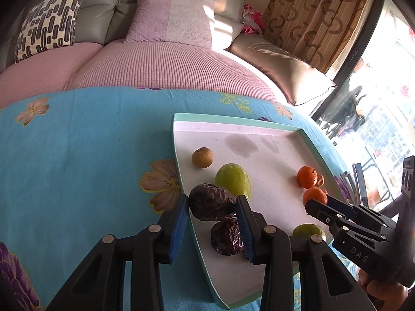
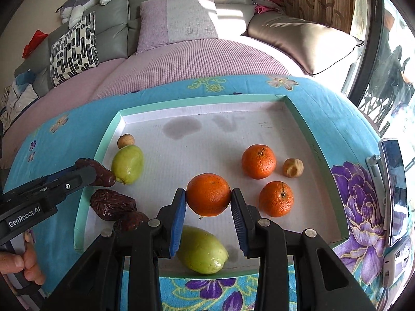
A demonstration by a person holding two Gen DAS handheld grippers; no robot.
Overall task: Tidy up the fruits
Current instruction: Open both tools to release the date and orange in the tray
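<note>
The tray (image 2: 298,119) looks like matt white foam board with a finely ribbed floor and a mint-green rim. The 3 oranges, such as the gripped one (image 2: 208,198), have pebbled, faintly shiny peel. The held date (image 1: 211,202) is glossy and deeply wrinkled. The green fruit (image 2: 128,164) is smooth and waxy. The left gripper (image 1: 211,213) and the right gripper (image 2: 208,204) are matt black plastic with ridged blue pads and metal rivets. The tablecloth (image 1: 77,155) is printed cloth.
</note>
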